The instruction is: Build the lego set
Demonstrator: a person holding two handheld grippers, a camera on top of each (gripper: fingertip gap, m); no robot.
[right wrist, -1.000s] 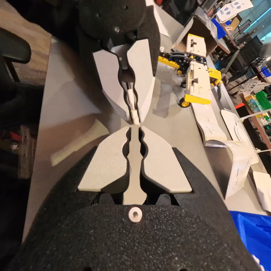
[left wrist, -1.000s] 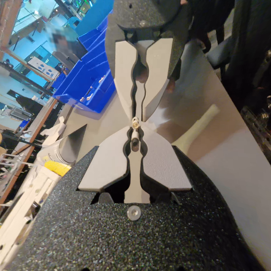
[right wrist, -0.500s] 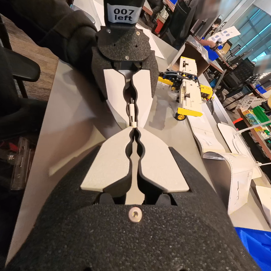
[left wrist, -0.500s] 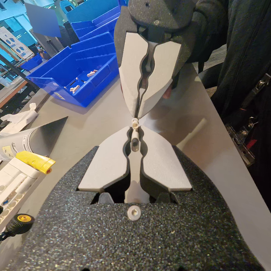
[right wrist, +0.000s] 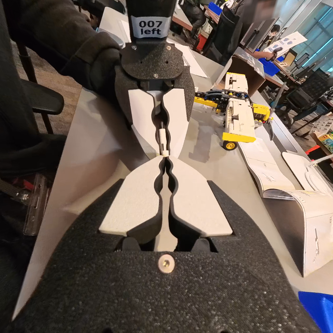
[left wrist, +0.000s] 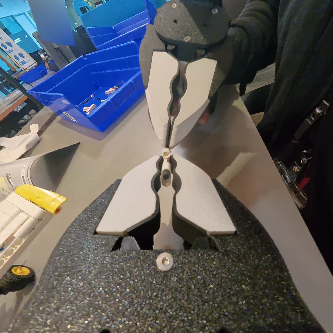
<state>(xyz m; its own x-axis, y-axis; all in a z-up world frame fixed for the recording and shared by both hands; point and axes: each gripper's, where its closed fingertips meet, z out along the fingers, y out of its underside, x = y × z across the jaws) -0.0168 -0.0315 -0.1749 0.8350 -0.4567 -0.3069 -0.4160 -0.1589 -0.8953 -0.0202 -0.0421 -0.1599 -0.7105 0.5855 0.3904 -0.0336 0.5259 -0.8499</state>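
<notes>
Connector point(left wrist: 166, 162), white, lengthwise in left gripper's point(left wrist: 166, 158) clamping jaws, tip toward right gripper's point(right wrist: 164, 158) closed jaws.

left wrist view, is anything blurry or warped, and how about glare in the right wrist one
Left wrist view: straight table edge bows from wide-angle distortion; the left claw and white connector piece are sharp, the yellow and white model soft. Right wrist view: soft sheen on the table, blurred far background.

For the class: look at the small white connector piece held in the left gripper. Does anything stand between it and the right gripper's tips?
Nothing visible does. The right gripper, its fingers together, points tip-first at the white connector piece pinched in the left gripper; only bare grey table lies beneath.
</notes>
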